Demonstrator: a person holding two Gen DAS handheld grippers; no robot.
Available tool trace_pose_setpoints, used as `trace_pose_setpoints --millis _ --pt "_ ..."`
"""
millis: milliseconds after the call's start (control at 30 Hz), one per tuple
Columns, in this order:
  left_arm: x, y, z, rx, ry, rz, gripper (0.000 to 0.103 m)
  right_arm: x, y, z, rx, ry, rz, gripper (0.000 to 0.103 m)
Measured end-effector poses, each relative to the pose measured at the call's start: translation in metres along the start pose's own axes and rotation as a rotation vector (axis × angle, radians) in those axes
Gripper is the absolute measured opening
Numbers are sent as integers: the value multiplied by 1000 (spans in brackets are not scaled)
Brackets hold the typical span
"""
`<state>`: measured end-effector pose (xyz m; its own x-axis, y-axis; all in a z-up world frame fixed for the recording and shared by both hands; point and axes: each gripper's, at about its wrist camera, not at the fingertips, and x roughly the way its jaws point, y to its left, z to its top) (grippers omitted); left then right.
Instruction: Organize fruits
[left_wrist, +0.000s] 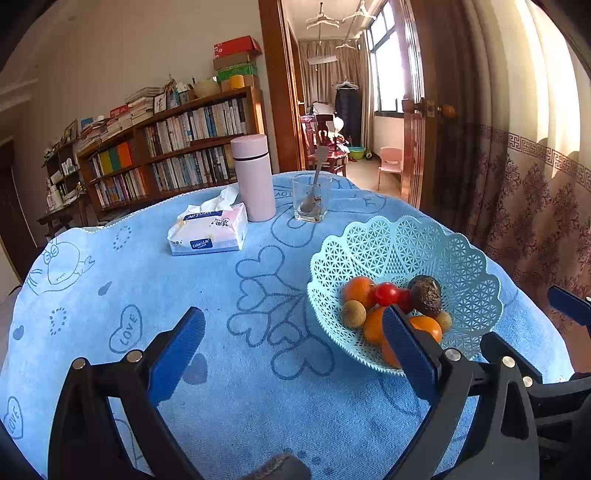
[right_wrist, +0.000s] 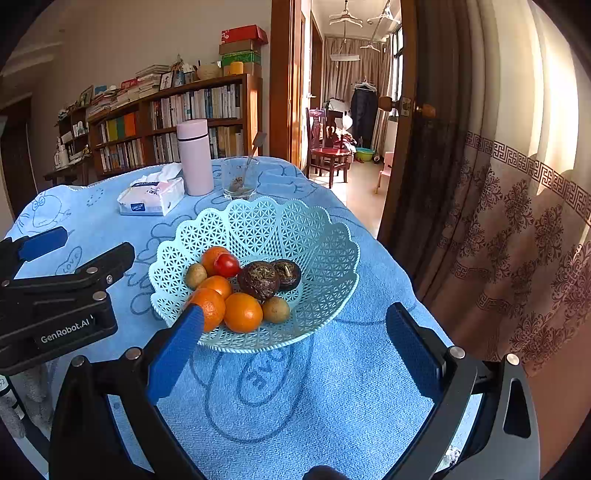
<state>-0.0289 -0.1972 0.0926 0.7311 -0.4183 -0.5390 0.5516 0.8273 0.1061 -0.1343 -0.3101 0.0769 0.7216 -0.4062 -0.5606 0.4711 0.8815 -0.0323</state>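
My left gripper (left_wrist: 293, 345) partly hid the oranges (right_wrist: 242, 312) in the basket (right_wrist: 325, 236) on the table (right_wrist: 332, 387), while my right gripper (right_wrist: 295, 345) also gaped wide, holding nothing.

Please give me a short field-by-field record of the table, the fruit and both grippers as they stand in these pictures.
surface: blue towel with heart drawings
container: pale blue lattice basket
fruit in basket: oranges, red tomatoes, dark brown fruits, small tan fruits
fruit outside basket: none visible
behind basket: glass with spoon, pink flask, tissue pack
left gripper: open, holding nothing, left of the basket
right gripper: open, holding nothing, in front of the basket
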Motion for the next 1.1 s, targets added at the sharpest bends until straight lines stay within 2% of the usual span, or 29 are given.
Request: trace_pose_setpoints --millis 833,1100 --pt "-3 3 -6 24 -9 -19 96 3 12 -3 -11 21 -8 100" --pt "-6 27 -15 -33 28 17 96 0 29 -3 -38 28 15 100"
